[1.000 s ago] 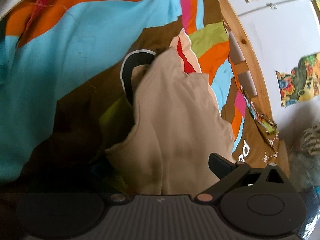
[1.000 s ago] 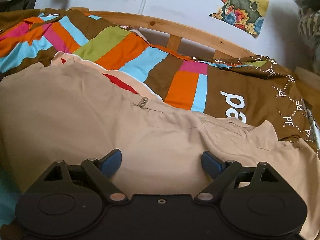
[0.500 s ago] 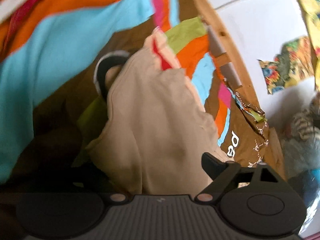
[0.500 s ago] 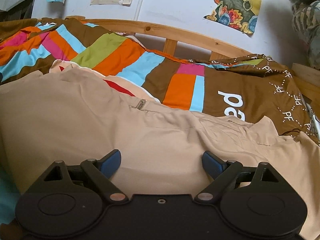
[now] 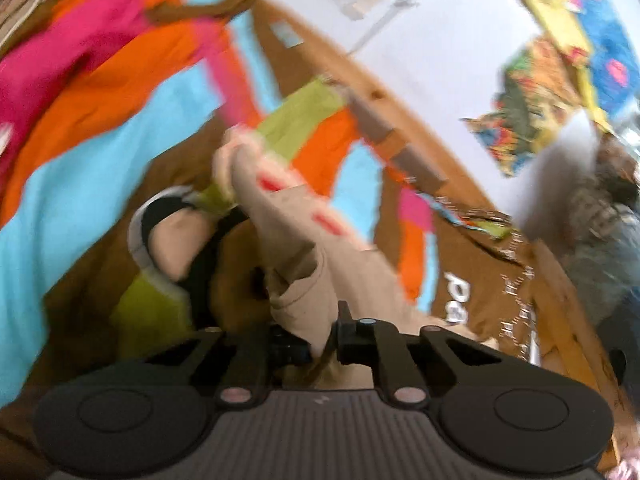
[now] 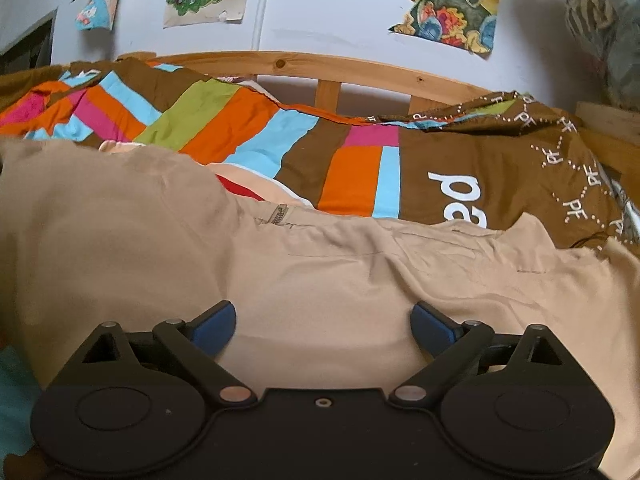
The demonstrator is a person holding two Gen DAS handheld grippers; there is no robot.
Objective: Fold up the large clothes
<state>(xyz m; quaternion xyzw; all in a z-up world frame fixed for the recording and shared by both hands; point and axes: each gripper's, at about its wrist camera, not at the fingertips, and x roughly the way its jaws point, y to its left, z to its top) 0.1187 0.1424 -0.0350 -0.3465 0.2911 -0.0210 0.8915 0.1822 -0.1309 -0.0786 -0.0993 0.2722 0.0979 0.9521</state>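
Now left tongs (image 5: 320, 340) pinching beige garment (image 6: 340, 272) at frame bottom; I'd lift slowly, right tongs (image 6: 322, 320) spread wide, ready to pin cloth

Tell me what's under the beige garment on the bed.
The beige garment lies on a colourful striped bedspread, which shows past its far edge. What the bedspread looks like directly beneath the cloth is covered.

The beige garment (image 6: 320, 280) is soft matt cloth, lightly creased, with a small metal zip (image 6: 279, 213). The bedspread (image 6: 248, 128) beneath is matt patchwork cloth. The bed rail (image 6: 360, 68) is smooth pale knotty wood, and the wall pictures (image 6: 448, 4) are paper.
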